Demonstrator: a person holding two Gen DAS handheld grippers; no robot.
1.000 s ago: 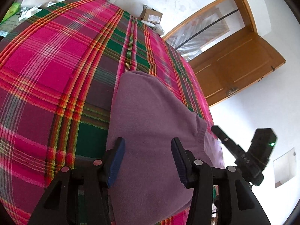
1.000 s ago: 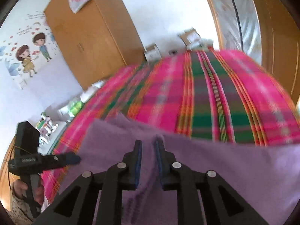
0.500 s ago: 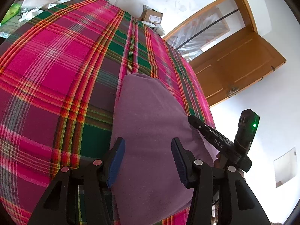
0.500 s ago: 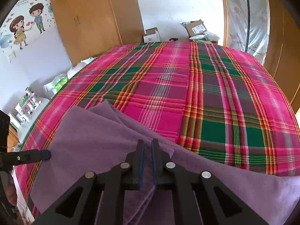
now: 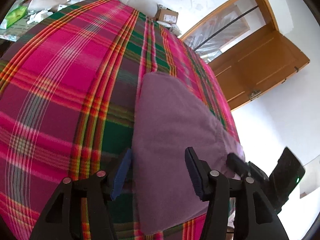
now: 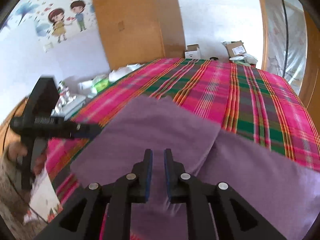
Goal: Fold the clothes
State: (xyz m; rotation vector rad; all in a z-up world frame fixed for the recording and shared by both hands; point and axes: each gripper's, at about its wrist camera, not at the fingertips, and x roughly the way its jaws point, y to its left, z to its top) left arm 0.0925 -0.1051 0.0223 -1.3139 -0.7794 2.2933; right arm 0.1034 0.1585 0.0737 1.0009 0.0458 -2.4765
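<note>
While lying folded on plaid blanket (image 5: 60,84), purple garment (image 5: 172,132) smooth; left hand-held gripper (image 5: 158,172) spread, right hand-held gripper (image 6: 158,172) slightly parted, empty.

Bed (image 5: 60,84) under pink-green plaid blanket (image 6: 260,104); purple garment (image 5: 172,132) lying folded on blanket near front edge, one layer overlapping another.

White walls; wooden wardrobe (image 6: 138,20), cartoon wall sticker (image 6: 66,18), open wooden door (image 5: 258,68), plaid-covered bed (image 5: 60,80).

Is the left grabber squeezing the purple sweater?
No, the left gripper is wide open, its fingers apart over the purple sweater.
</note>
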